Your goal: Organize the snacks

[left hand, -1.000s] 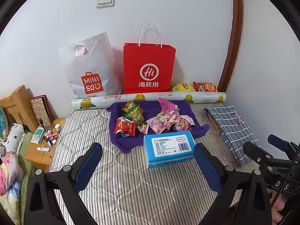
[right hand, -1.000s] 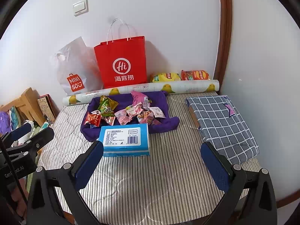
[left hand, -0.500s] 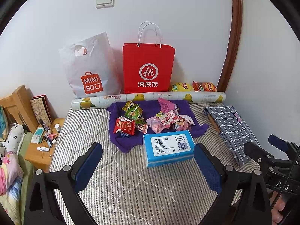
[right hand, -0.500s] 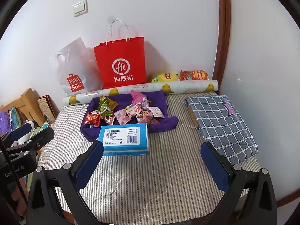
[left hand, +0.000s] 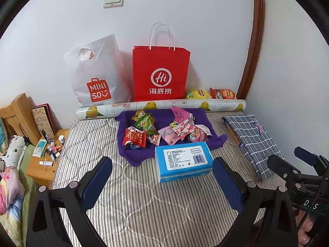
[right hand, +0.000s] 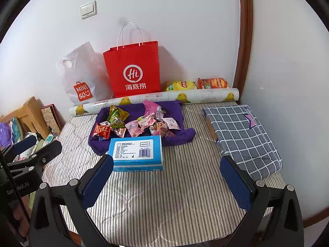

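Several small snack packets, red [left hand: 134, 137], green [left hand: 145, 122] and pink [left hand: 181, 129], lie in a heap on a purple cloth [left hand: 131, 154] on the striped bed; they also show in the right wrist view [right hand: 133, 123]. A blue tissue box [left hand: 183, 161] [right hand: 136, 152] lies just in front of the cloth. My left gripper [left hand: 162, 179] is open and empty, held above the bed short of the box. My right gripper [right hand: 166, 180] is open and empty, to the right of the box. Each gripper shows at the edge of the other's view.
A red paper bag [left hand: 160, 74] and a white MINISO bag [left hand: 96, 76] lean on the back wall. A patterned roll [left hand: 160, 106] lies before them, two chip bags [left hand: 211, 94] behind it. A checked folded cloth [left hand: 253, 142] lies right. A cluttered wooden stool [left hand: 44, 164] stands left.
Both views have shifted very slightly; the grippers stay open and nothing on the bed has moved.
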The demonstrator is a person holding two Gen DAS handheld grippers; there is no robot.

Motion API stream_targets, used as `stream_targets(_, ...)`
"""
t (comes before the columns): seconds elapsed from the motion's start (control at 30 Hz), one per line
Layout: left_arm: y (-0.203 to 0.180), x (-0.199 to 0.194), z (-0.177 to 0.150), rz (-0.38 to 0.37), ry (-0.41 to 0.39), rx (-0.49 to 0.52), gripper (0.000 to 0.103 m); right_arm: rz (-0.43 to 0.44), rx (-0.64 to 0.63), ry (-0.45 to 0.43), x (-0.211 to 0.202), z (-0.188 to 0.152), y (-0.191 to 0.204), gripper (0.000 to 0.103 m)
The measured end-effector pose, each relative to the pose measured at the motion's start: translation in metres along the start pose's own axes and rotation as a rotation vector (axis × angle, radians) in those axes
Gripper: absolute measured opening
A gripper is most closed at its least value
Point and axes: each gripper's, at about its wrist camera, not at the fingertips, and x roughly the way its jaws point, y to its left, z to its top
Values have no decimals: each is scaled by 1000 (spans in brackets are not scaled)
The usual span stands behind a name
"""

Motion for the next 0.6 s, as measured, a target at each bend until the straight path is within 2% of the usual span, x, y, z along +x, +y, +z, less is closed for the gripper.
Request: stream_targets(0.6, 1, -1, -1, 2, -6, -1, 98, 0, 2, -3, -1, 1, -2, 102)
